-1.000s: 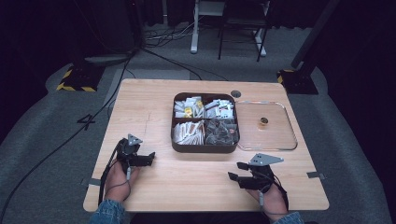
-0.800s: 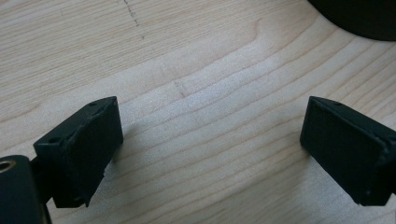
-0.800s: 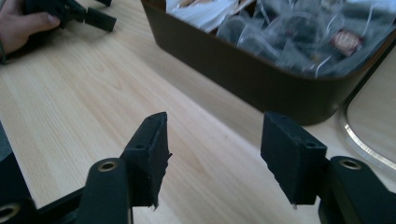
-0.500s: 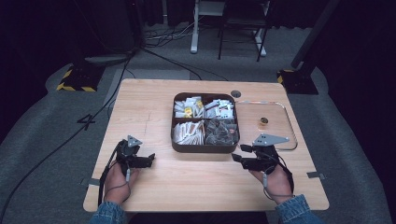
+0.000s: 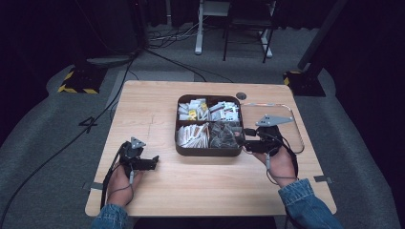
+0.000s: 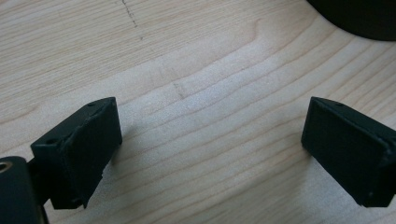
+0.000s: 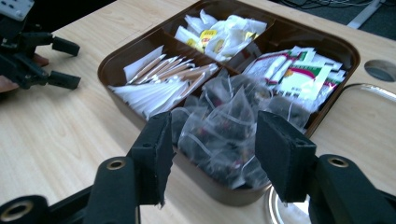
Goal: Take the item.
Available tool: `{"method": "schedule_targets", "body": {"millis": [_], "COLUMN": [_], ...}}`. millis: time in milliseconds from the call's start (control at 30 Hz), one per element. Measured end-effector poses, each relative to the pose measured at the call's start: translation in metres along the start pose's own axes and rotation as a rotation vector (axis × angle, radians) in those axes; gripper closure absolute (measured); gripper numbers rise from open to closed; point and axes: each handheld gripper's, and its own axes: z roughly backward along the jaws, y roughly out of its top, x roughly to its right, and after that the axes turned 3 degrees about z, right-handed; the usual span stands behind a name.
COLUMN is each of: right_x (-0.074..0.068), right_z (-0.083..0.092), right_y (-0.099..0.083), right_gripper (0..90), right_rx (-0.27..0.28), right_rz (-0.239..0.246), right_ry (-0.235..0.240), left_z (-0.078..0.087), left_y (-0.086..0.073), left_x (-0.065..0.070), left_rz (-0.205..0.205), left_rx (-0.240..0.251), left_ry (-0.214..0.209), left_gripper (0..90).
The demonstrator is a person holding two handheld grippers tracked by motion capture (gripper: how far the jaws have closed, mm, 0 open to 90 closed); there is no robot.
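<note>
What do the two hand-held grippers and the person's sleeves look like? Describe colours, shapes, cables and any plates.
Both the left gripper and the right gripper are black, each with two blocky, flat-faced jaws. A grey three-cornered plate sits on top of each, and a thin dark cable trails back along the hand. The person wears blue denim sleeves.

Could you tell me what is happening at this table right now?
A person holds a tool in each hand at a wooden table. The right tool is open, aimed at the clear tea bags in the near right compartment of the brown divided tray, holding nothing yet. The left tool is open over bare table. A clear lid lies beside the tray.
</note>
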Motion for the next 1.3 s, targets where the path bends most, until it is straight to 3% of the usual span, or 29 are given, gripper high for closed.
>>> {"method": "schedule_targets", "body": {"millis": [433,567,767,867,1300], "right_x": [0.026,0.04,0.054,0.061,0.078], "right_z": [-0.032,-0.048,-0.071,-0.082,-0.109], "right_y": [0.041,0.054,0.068,0.072,0.079], "right_gripper": [47.2,46.4,49.3,49.3,51.3], "right_rx": [-0.041,-0.061,-0.106,-0.113,-0.11], "right_rz": [-0.023,-0.071,-0.079,-0.107,-0.115], "right_ry": [-0.012,-0.004,-0.038,-0.023,-0.051], "left_z": [-0.001,-0.001,-0.001,-0.001,-0.001], "left_y": [0.002,0.002,0.002,0.002,0.002], "left_x": [-0.002,-0.002,-0.002,-0.002,-0.002], "left_rz": [0.005,0.005,0.004,0.005,0.006], "left_rx": [0.007,0.007,0.007,0.007,0.007], "left_ry": [0.009,0.01,0.01,0.009,0.009], "left_gripper": [6.8,6.9,6.9,6.9,7.0]}}
